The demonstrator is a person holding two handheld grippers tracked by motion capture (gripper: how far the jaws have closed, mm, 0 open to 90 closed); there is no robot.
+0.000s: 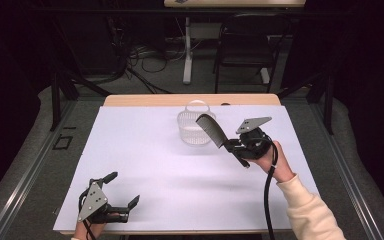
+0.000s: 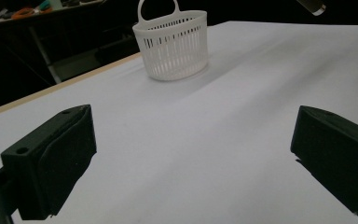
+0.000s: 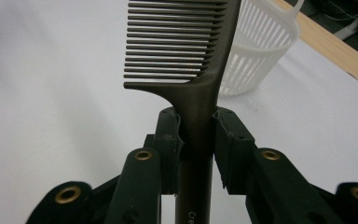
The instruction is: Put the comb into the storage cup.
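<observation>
At the bottom left of the high view your left gripper (image 1: 121, 191) rests low over the white desk (image 1: 145, 165) with its fingers (image 2: 51, 163) spread wide and nothing between them, parked out of the way, it seems, so the other hand has room to work. Farther up, right of centre, your right gripper (image 1: 227, 146) has its fingers (image 3: 168, 140) clamped on the handle of the dark comb (image 1: 211, 129), just below where the teeth begin. In the right gripper view the handle runs straight up between the two pads, the toothed end well clear above them; gripping there probably leaves that end free to lead. Beyond it, upper centre in the high view, the white basket (image 1: 194, 131) stands upright on the desk, the comb's tip hanging just beside its rim, likely lined up to drop in.
</observation>
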